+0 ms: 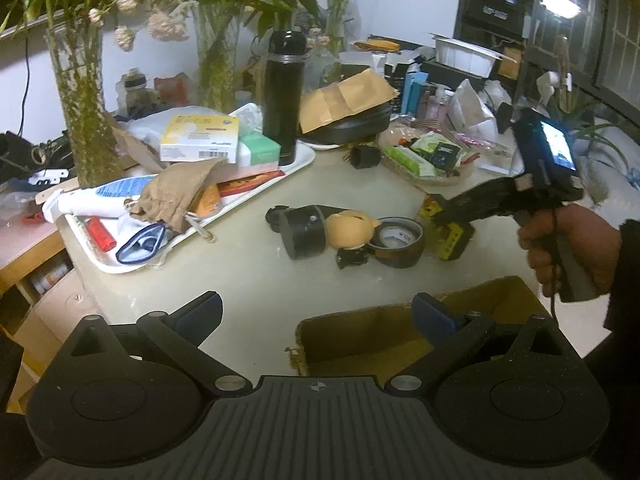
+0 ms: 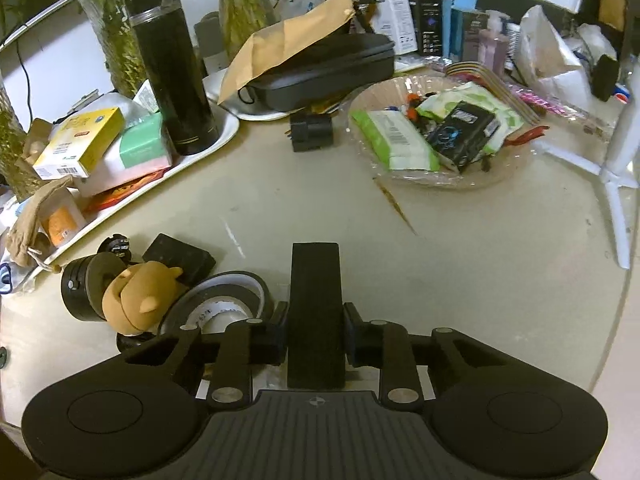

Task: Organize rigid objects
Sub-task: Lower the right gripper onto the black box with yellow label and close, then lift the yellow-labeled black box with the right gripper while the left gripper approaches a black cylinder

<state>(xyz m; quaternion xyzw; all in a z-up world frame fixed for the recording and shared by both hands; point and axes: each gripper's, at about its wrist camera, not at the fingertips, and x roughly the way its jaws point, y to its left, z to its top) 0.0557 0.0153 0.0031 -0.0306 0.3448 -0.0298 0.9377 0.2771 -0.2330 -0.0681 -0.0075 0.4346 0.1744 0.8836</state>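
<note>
Matte black tool (image 2: 315,338), dark sleeve (image 1: 624,280)

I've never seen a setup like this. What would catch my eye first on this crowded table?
Probably the right gripper, its jaws shut on a black block with a yellow side at the near edge of the table. Just left of it sits a small huddle: a tan animal figure, a roll of dark tape and a black cylinder. Behind them, a tall black flask stands on a cluttered white tray.

Right claw (image 2: 316,336) is clamped on an upright black block (image 2: 315,300); tape roll (image 2: 224,300) is seen just left, on the counter (image 2: 440,260).
</note>
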